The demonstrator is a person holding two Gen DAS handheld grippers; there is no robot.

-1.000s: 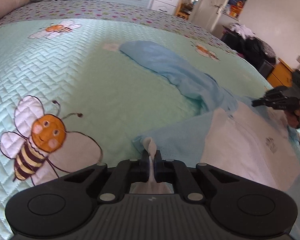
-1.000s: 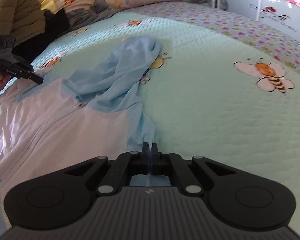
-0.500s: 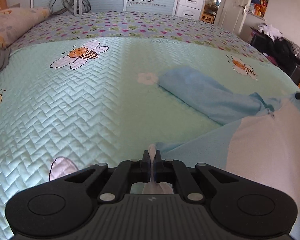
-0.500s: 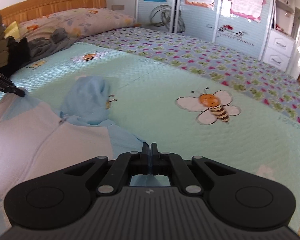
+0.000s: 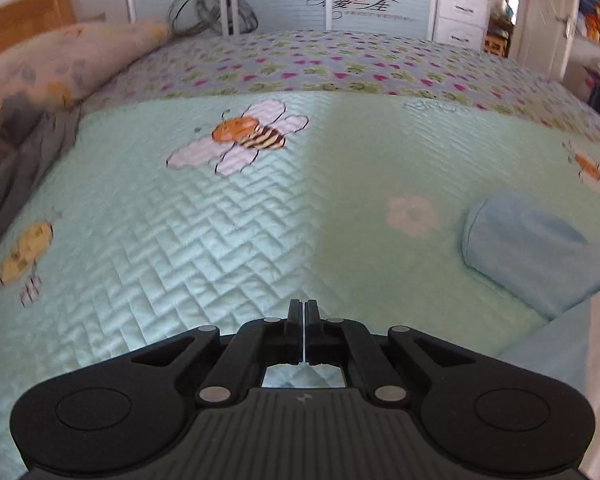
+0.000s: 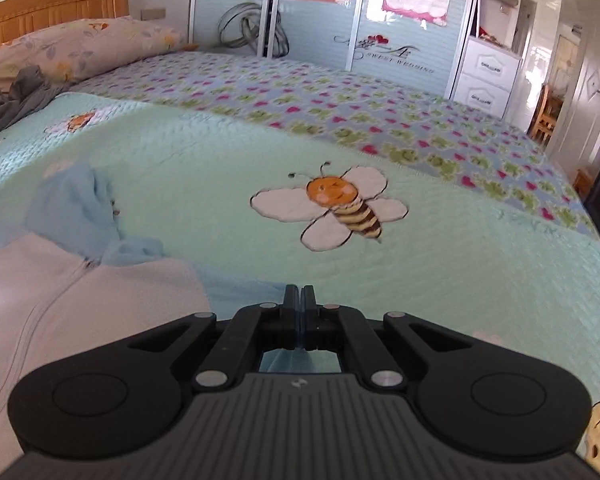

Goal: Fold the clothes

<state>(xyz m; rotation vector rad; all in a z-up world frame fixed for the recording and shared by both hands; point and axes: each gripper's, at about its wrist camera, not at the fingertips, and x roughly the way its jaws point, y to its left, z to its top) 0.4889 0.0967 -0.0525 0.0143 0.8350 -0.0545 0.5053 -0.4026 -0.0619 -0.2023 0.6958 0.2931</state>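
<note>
On green bee quilt (image 6: pixel 440 280), blue-and-white jacket (image 6: pixel 80 300), partly spread.

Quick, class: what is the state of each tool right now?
Left tool: closed, no cloth visible in it.
Right tool: closed on the light-blue edge of the jacket.

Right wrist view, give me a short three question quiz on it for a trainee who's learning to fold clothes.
1. True or false: the right gripper has its jaws wide open.
2. Which figure is stitched on the green quilt straight ahead of that gripper? A) bee B) fish C) car
3. In a few words: what lies beside the pillow near the headboard?

Key:
1. False: the jaws are shut on the light blue edge of the jacket.
2. A
3. A crumpled grey garment.
</note>
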